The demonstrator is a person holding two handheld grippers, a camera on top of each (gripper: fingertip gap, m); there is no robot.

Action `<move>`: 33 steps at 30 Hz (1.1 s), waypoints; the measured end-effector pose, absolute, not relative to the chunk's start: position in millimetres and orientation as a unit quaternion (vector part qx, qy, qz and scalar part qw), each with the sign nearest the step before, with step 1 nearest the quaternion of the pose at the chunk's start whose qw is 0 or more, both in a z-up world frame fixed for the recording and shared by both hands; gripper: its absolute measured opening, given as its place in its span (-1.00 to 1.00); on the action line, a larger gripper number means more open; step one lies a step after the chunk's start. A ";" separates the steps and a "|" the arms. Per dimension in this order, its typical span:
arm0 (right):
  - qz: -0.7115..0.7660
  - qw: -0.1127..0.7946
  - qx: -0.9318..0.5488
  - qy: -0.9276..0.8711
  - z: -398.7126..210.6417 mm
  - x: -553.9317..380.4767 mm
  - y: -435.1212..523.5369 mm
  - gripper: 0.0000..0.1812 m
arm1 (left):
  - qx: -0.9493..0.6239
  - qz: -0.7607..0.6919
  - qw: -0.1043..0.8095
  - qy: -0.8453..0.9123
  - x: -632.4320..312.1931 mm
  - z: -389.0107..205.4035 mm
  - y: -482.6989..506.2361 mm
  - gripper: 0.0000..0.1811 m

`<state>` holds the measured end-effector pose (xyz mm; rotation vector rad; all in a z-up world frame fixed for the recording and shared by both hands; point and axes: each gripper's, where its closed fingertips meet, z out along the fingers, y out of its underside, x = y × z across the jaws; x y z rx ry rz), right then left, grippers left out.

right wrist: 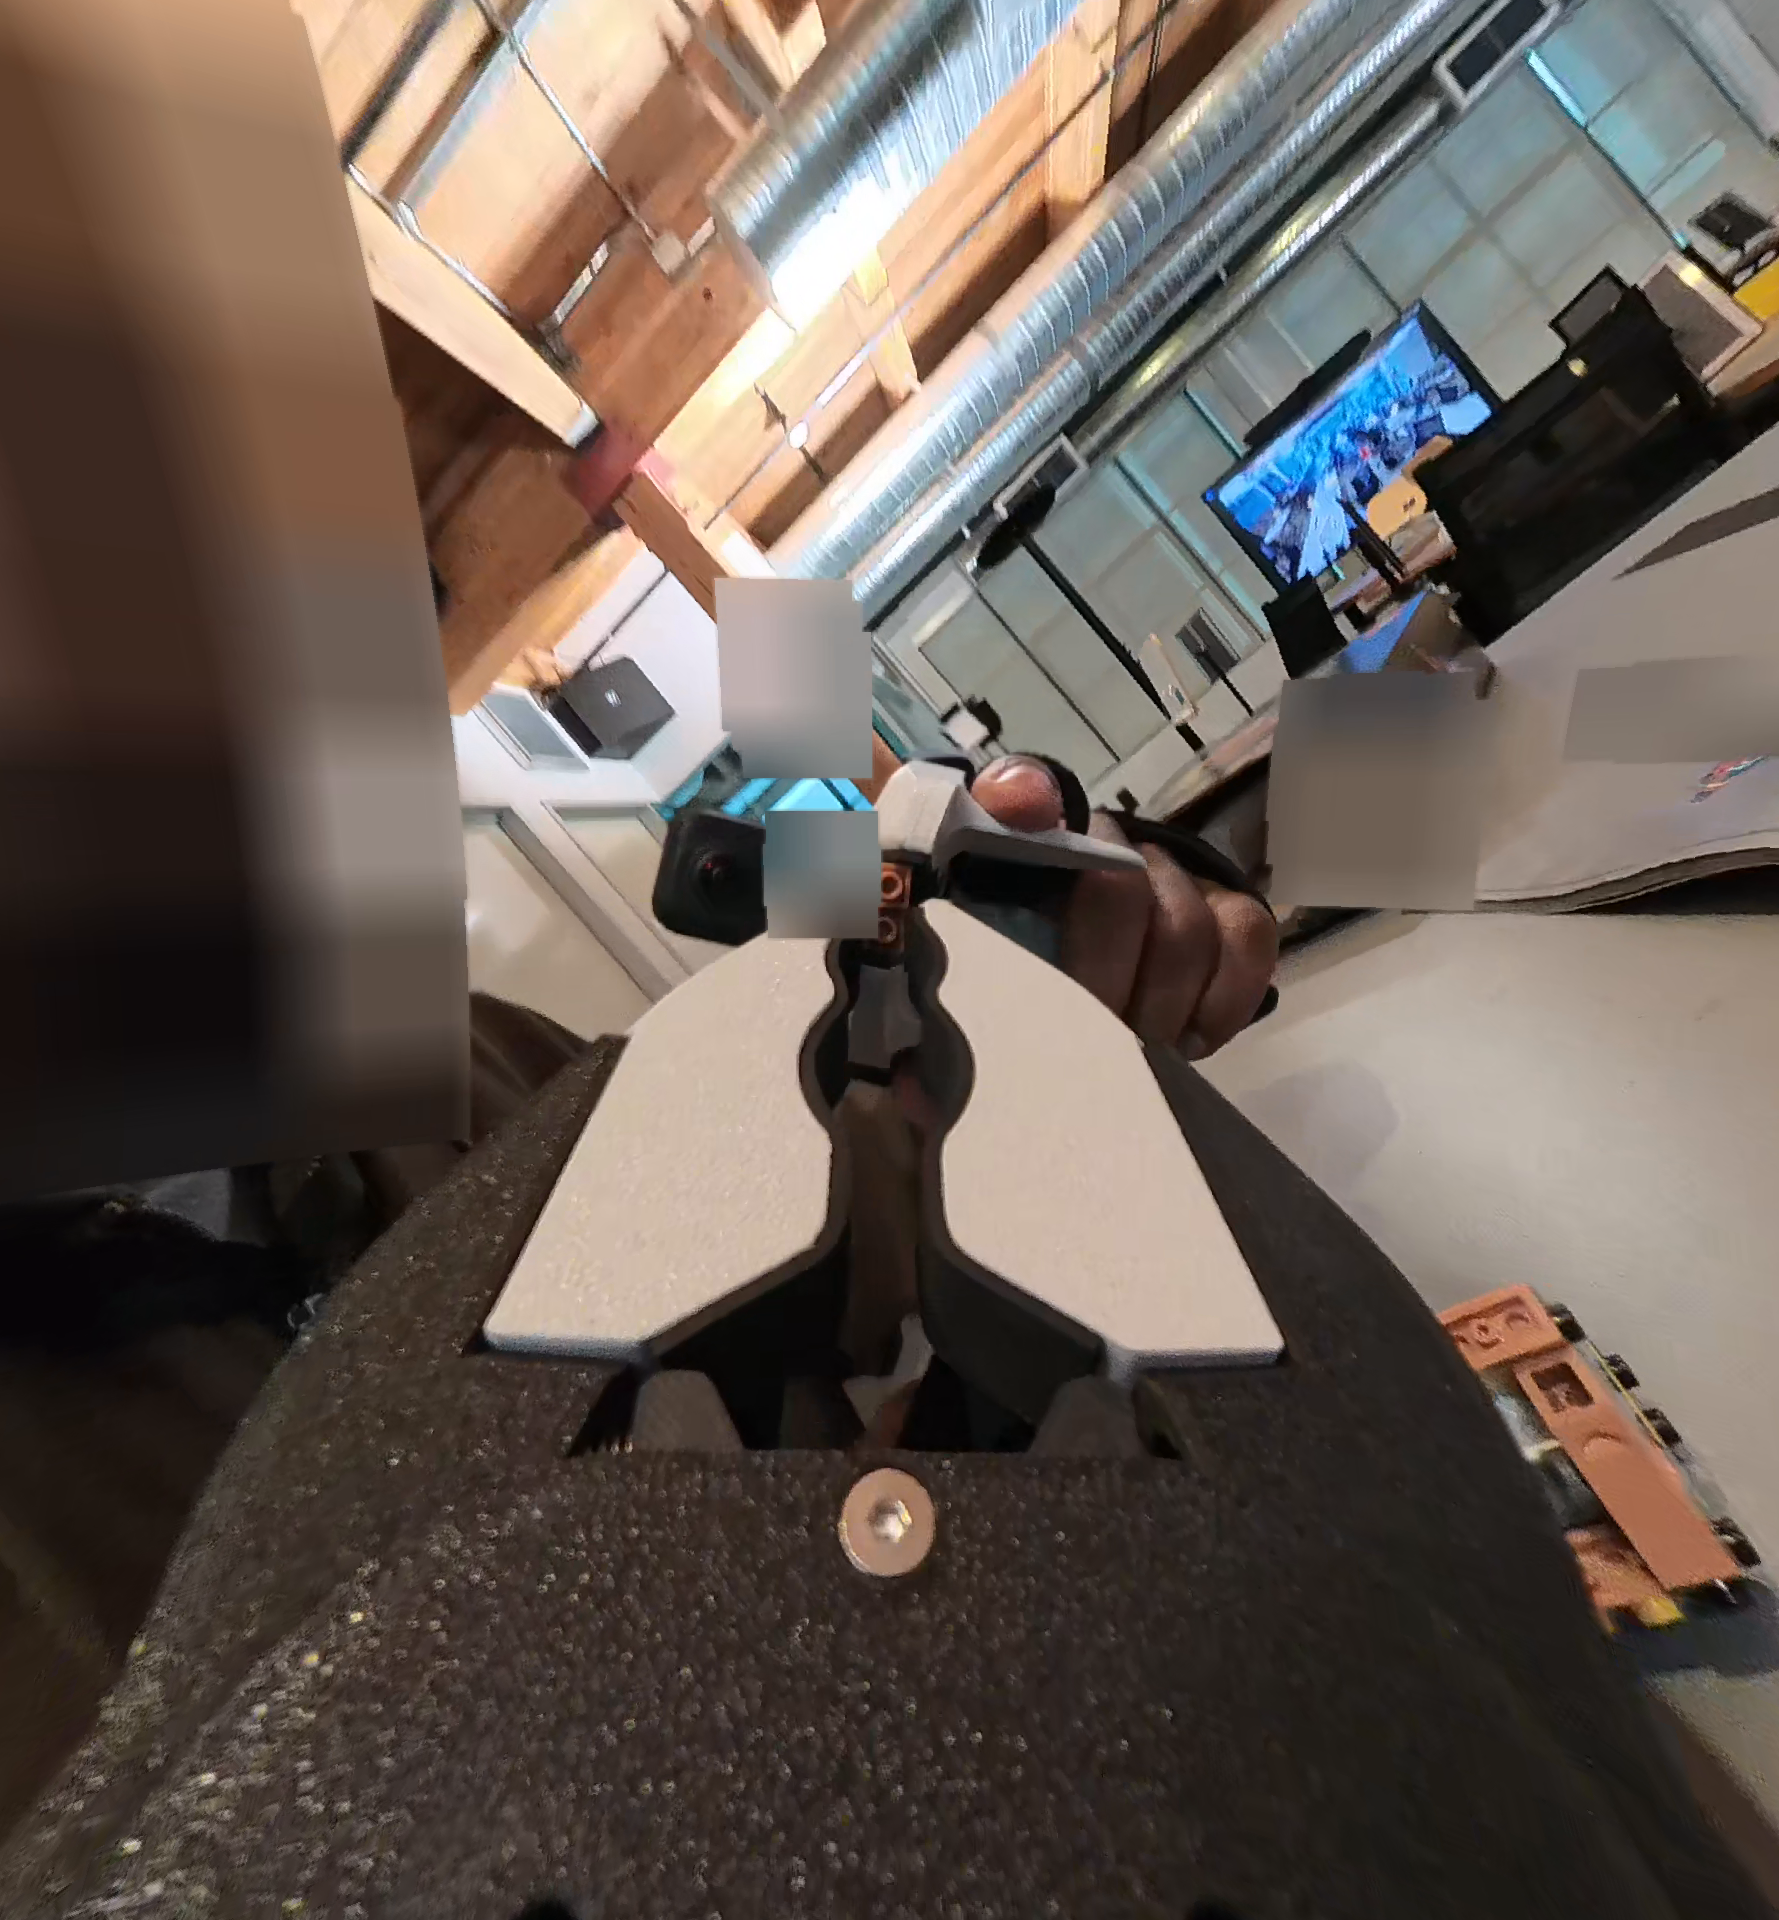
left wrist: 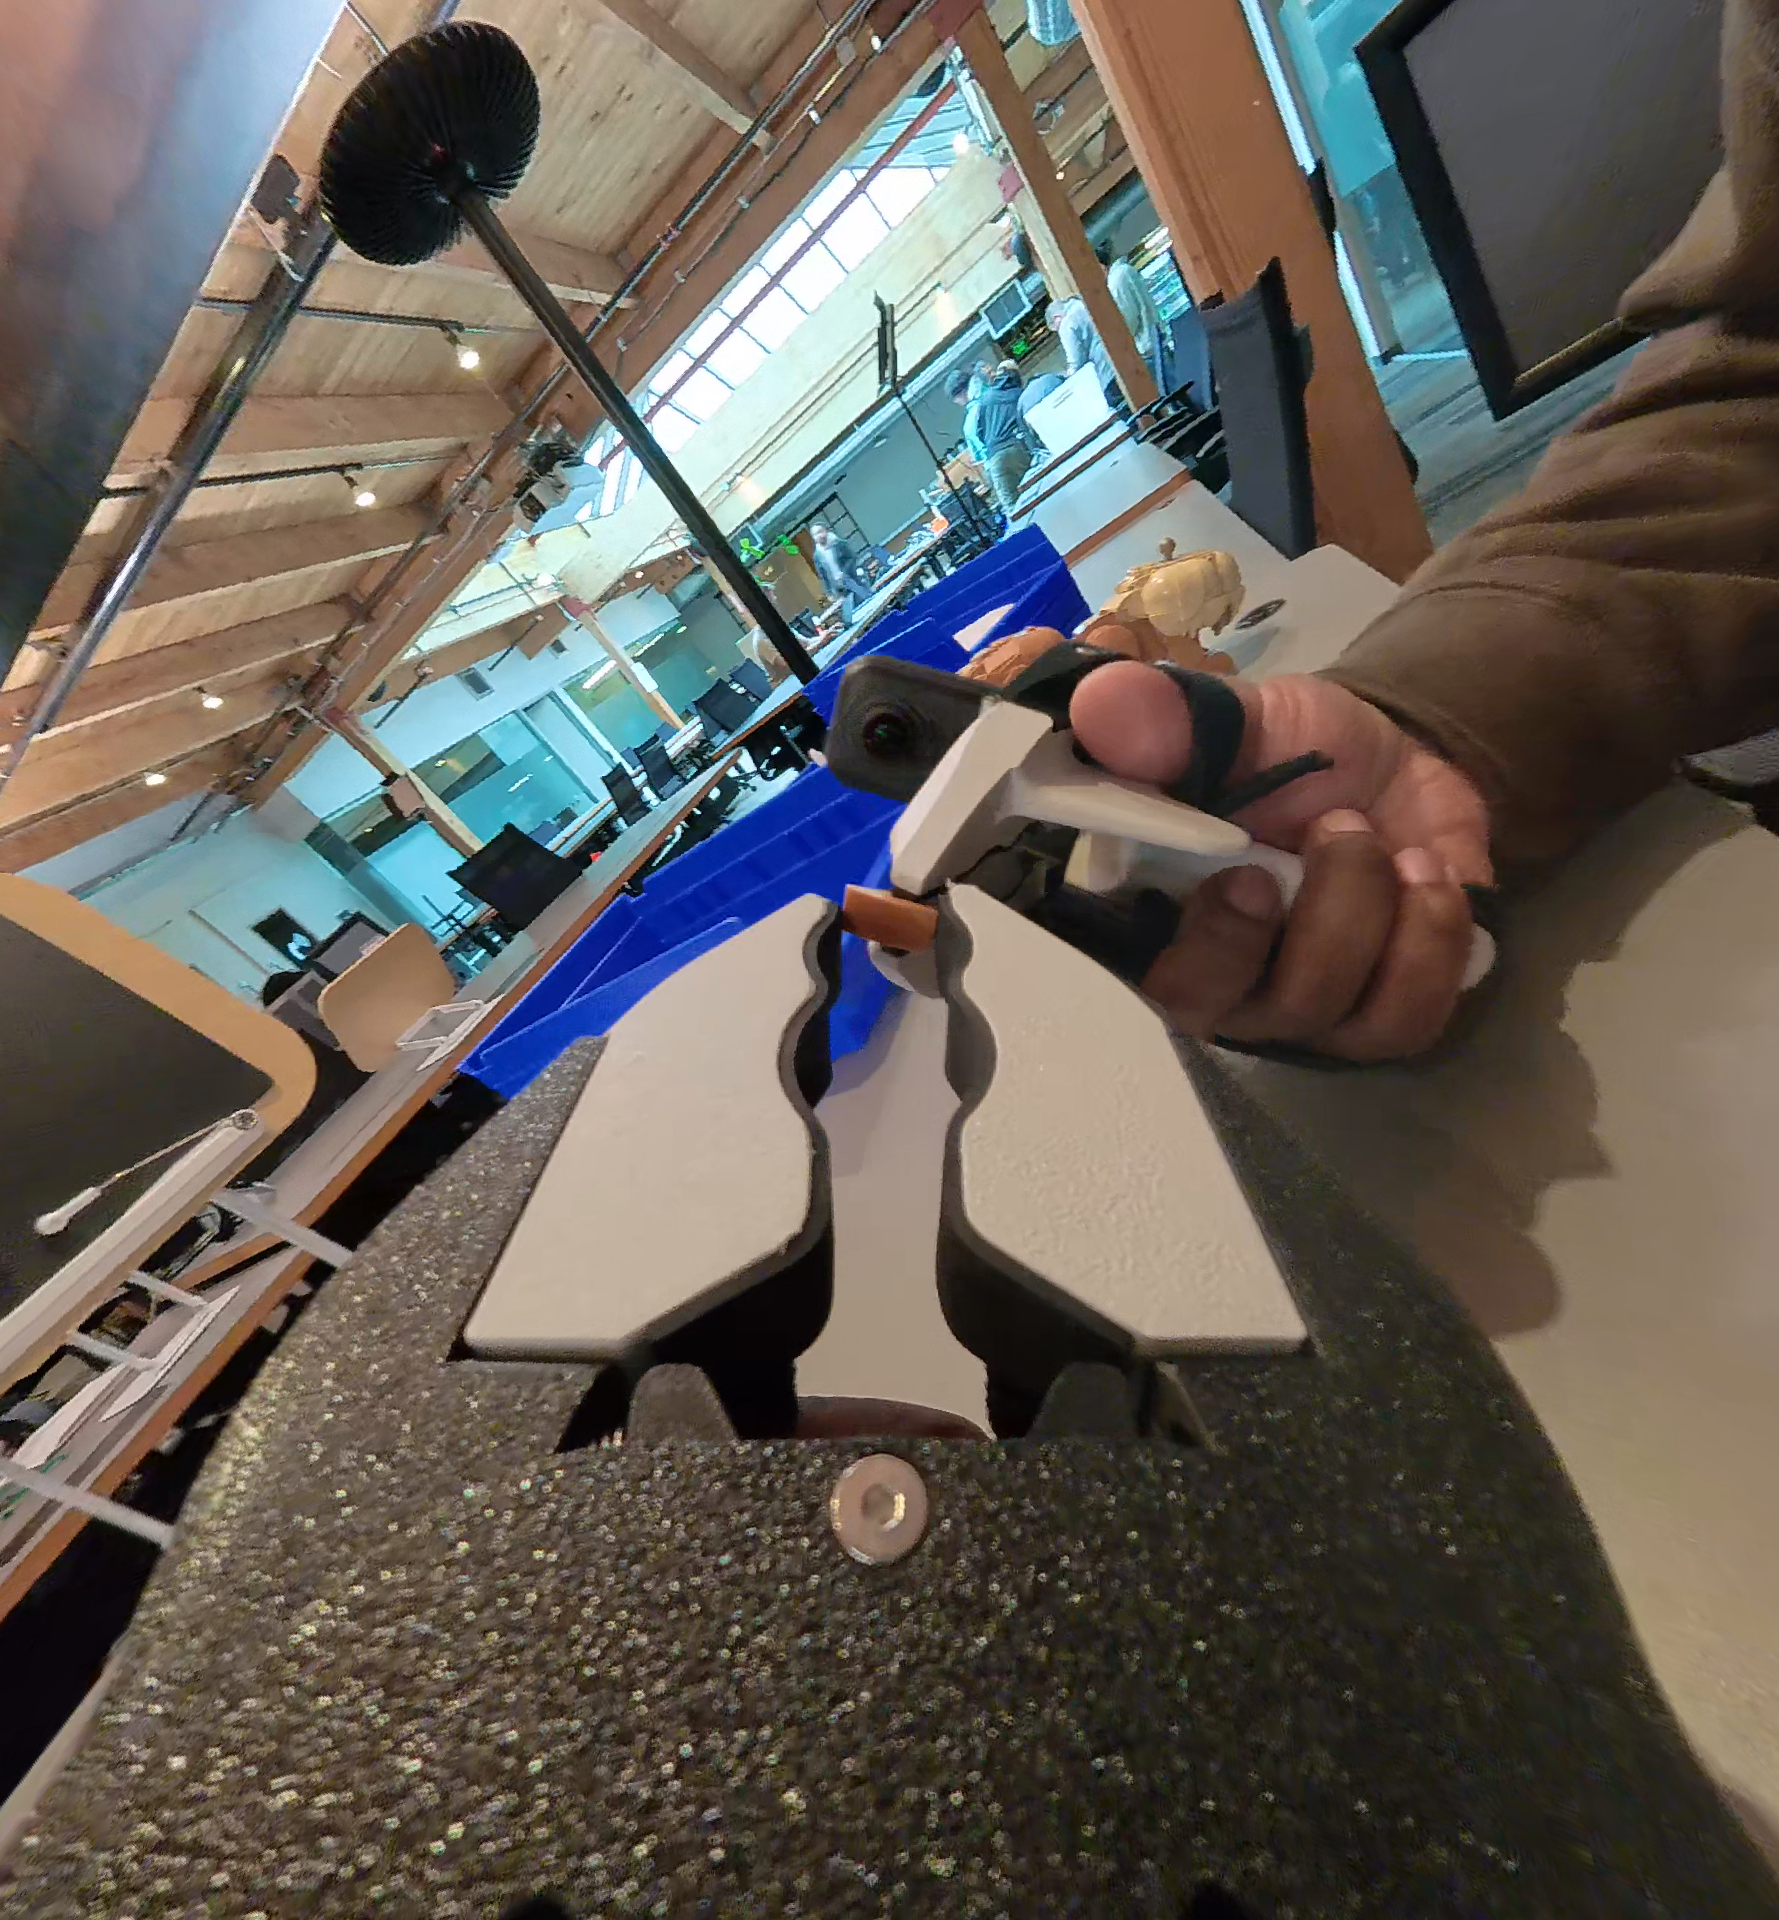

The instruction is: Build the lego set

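Left gripper (left wrist: 890,925) fingers were pinched on a small brown brick (left wrist: 893,923) at frame centre; right gripper (right wrist: 890,920) fingers were clamped on an orange-brown piece (right wrist: 891,902). Studs should be aligned squarely before pressing, probably. Partly built model (right wrist: 1591,1455) was seen lower right.

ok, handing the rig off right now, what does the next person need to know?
Left hand-held gripper: shut on a small brown piece, held above the table.
Right hand-held gripper: tips meet the same piece and look shut on it too.
Brown build lies on the table at the right; tan build stands near the blue bins.
Done: two part-builds. Left: seat this piece; where it goes does not show.
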<state>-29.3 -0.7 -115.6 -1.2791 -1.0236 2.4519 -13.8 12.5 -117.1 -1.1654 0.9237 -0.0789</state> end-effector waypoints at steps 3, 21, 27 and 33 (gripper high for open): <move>0.804 0.091 -0.439 -0.392 -116.2 -26.5 -1.9 -0.89 | -0.528 -0.050 0.727 0.436 -11.6 -118.2 8.0 -0.81; 0.657 0.001 -0.471 -0.589 -136.5 -22.0 -16.6 -0.82 | -0.521 -0.016 0.675 0.522 -4.7 -140.3 -2.0 -0.81; 0.653 0.018 -0.483 -0.583 -142.7 -22.1 -12.6 -0.91 | -0.531 -0.032 0.676 0.510 -5.2 -142.7 0.6 -0.80; 0.711 0.144 -0.466 -0.507 -119.0 -20.5 12.8 -0.92 | -0.588 -0.143 0.682 0.410 -14.8 -130.4 11.0 -0.66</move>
